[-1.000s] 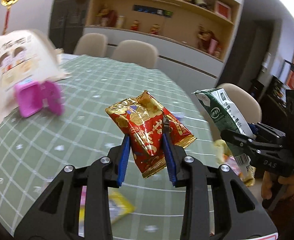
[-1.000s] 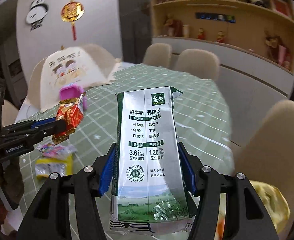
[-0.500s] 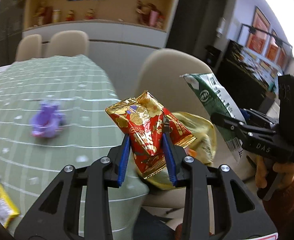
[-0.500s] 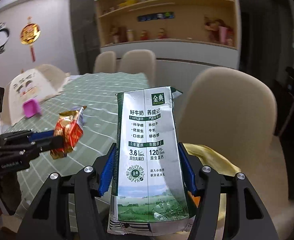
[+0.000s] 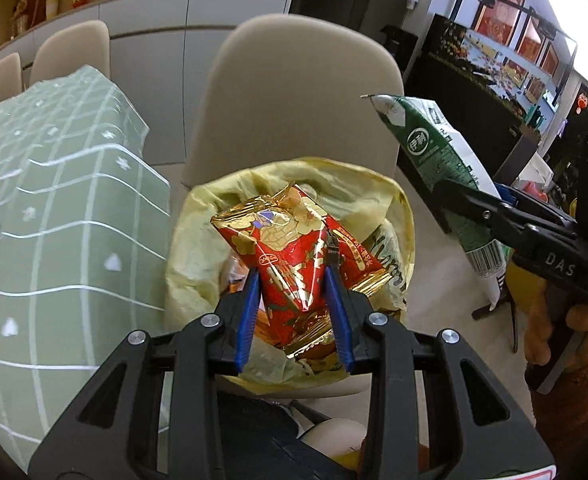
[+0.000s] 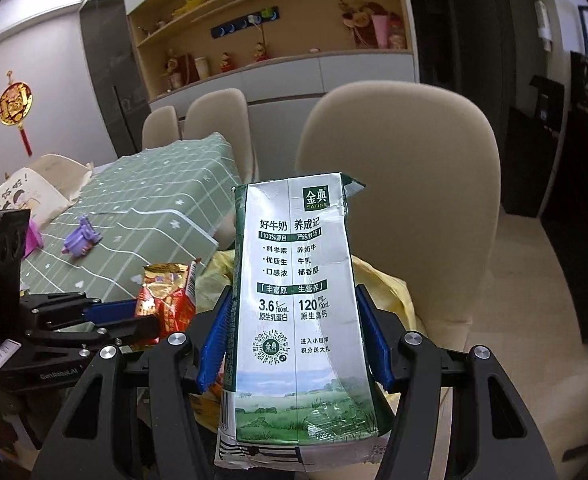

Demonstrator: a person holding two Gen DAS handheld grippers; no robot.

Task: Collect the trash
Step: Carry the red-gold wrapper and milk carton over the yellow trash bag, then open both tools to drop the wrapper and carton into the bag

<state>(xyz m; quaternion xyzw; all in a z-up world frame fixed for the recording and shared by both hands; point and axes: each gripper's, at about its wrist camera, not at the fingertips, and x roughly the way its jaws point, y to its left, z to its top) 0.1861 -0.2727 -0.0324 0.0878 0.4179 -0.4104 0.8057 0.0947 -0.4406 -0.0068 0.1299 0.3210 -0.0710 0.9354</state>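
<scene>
My left tool [image 5: 294,284] grips a crinkled red-and-gold foil snack packet [image 5: 297,256] at frame centre, directly over the open yellow plastic trash bag [image 5: 214,216] on the beige chair. My right tool [image 6: 292,344] clamps a flattened green-and-white milk carton [image 6: 294,300] near that bag. Neither is dropped yet; a purple item [image 6: 80,236] remains on the green checked tabletop [image 6: 154,208], middle left.
</scene>
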